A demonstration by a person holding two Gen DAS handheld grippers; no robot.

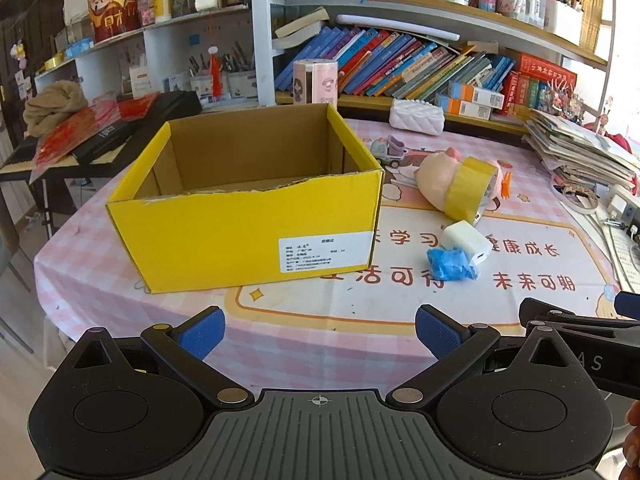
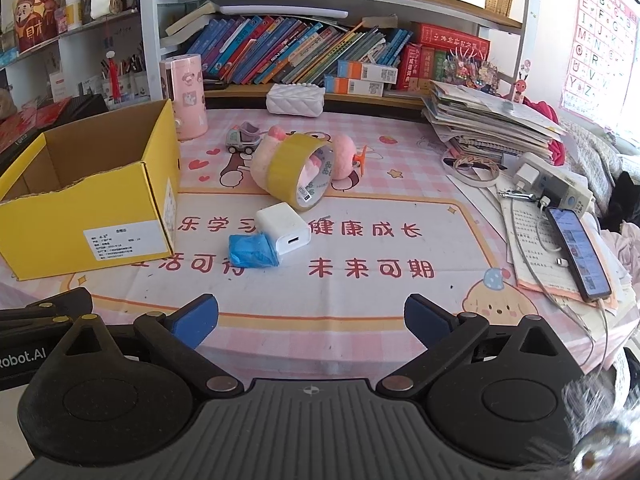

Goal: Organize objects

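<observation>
I hold my left gripper and my right gripper low over the near edge of the bench, side by side, each with its jaws spread wide and nothing between the blue pads. Just beyond, near the middle of the pink printed cloth, a crumpled blue wrapper lies touching a white charger block, the block resting on the wrapper's right side. To their left stands an open yellow cardboard box, its near wall bearing a white label, and I see nothing in the part of its inside that shows. Farther back, a roll of yellow tape leans tilted against a pink plush toy, with a small toy truck just to their far left. On the right a phone lies on loose papers, beside a stack of books. Farthest, a white quilted pouch sits below the bookshelves.
</observation>
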